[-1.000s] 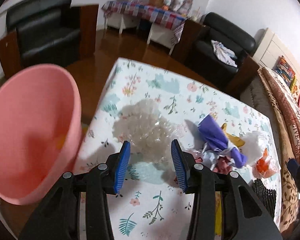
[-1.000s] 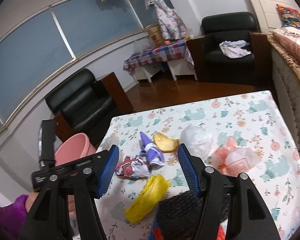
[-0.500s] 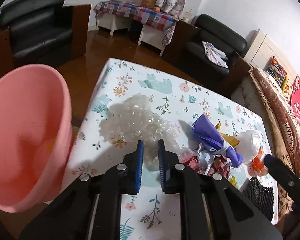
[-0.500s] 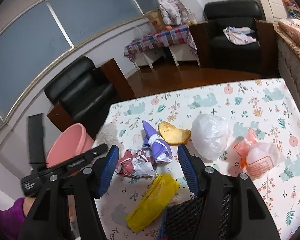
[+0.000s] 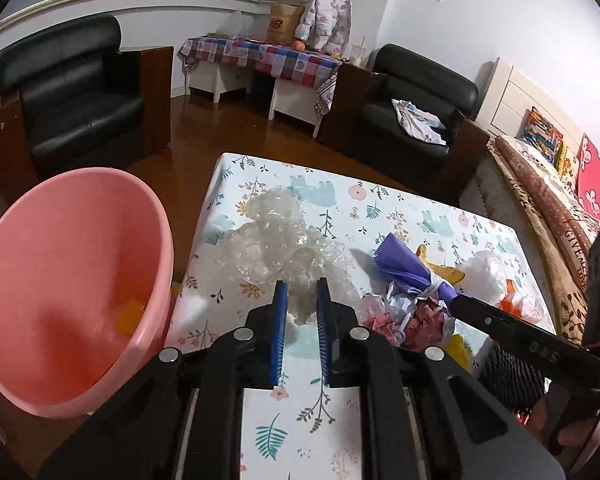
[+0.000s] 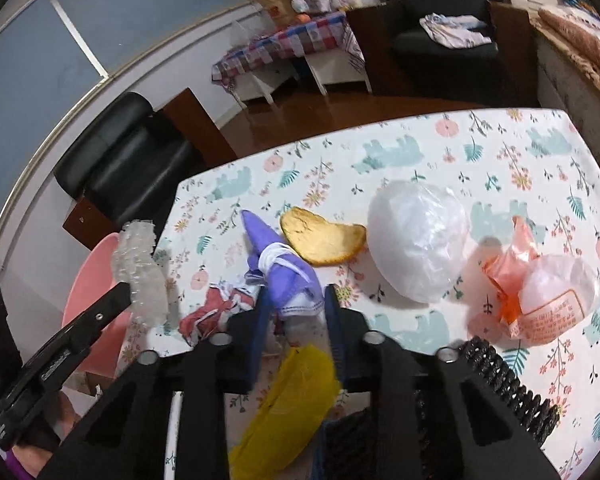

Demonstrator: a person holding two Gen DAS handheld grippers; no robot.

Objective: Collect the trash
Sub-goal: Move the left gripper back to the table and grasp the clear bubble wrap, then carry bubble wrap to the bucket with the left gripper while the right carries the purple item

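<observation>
Both sets of jaws, wide before, now pinch: left gripper [image 5: 301, 312] holds light, springy bubble wrap [image 5: 276, 240], right gripper [image 6: 295, 316] is closing around the soft purple cloth [image 6: 284, 276], best taken by its bunched middle.

Crinkled clear plastic wrap [image 5: 276, 248], glossy pink plastic basin [image 5: 60, 280], printed tablecloth [image 5: 400, 216]

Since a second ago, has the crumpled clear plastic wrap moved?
Yes. The crumpled clear plastic wrap is pinched in the left claw and its near end has lifted off the floral tablecloth, toward the pink plastic bucket.
</observation>
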